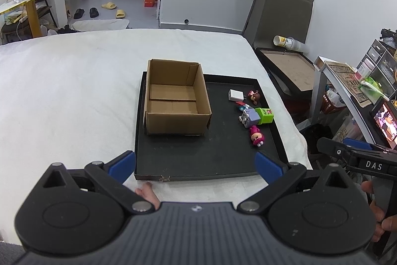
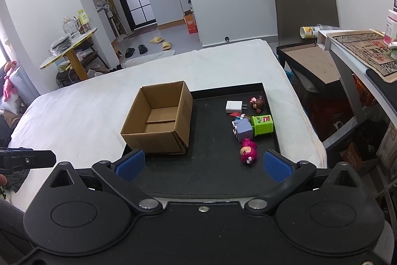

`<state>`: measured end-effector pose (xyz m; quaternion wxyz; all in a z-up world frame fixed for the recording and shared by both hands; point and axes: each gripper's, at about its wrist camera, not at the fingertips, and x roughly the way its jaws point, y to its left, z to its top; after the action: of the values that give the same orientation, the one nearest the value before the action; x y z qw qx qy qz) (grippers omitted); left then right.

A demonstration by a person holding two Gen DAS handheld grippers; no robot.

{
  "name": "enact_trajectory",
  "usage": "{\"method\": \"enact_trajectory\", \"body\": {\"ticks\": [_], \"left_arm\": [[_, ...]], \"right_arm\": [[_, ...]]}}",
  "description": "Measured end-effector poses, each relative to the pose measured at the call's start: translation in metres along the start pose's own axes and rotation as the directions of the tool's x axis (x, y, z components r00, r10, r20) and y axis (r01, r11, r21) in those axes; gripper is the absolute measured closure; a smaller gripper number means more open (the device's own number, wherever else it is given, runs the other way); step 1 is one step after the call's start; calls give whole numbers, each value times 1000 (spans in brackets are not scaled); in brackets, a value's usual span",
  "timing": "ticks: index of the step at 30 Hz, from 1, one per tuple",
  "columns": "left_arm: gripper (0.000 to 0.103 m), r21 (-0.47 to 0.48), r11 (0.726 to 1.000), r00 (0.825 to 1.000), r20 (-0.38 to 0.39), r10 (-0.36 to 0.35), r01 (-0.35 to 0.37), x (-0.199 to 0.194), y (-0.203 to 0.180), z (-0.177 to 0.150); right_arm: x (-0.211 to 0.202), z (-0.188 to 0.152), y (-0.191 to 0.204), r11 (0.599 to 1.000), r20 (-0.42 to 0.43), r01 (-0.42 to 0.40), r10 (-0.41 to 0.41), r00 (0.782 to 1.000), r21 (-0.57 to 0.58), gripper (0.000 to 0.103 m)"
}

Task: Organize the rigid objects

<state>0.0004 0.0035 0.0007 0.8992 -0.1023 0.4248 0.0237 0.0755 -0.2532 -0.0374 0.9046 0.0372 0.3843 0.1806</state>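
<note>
Right wrist: both tools (image 2: pixel 202 163) (image 1: pixel 196 167) spread, empty; cardboard box (image 2: pixel 158 126) left of toys (image 2: pixel 248 131) on tray (image 2: pixel 211 178).

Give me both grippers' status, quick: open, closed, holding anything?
Left gripper: open, holding nothing, hovering at the black tray's near edge.
Right gripper: open, holding nothing, over the tray.

Left wrist view sits near the tray's (image 1: pixel 211 176) near edge, facing squarely across it. Right wrist view sits rightward, angled left. Both views share the tray, the box (image 1: pixel 176 96) (image 2: pixel 158 118) and the toys.
</note>
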Motion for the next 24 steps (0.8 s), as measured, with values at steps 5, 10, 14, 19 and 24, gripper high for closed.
{"method": "enact_trajectory", "body": {"ticks": [5, 10, 14, 19, 24], "left_arm": [[1, 0, 1000, 1000, -4, 2, -2, 1, -1, 0], [1, -2, 1000, 1000, -4, -1, 1, 1, 0, 1], [1, -3, 1000, 1000, -7, -1, 1, 1, 0, 0], [1, -6, 1000, 1000, -10, -1, 1, 2, 1, 0], [1, -17, 1000, 1000, -23, -17, 17, 3, 1, 0]], "right_arm": [[0, 1, 0, 1000, -5, 2, -2, 1000, 0, 0], [0, 1, -1, 1000, -9, 9, -9, 1000, 1, 0], [1, 2, -1, 1000, -11, 11, -11, 1000, 0, 0], [1, 3, -1, 1000, -16, 17, -18, 1000, -2, 0], [1, 3, -1, 1000, -18, 27, -27, 999, -3, 0]]}}
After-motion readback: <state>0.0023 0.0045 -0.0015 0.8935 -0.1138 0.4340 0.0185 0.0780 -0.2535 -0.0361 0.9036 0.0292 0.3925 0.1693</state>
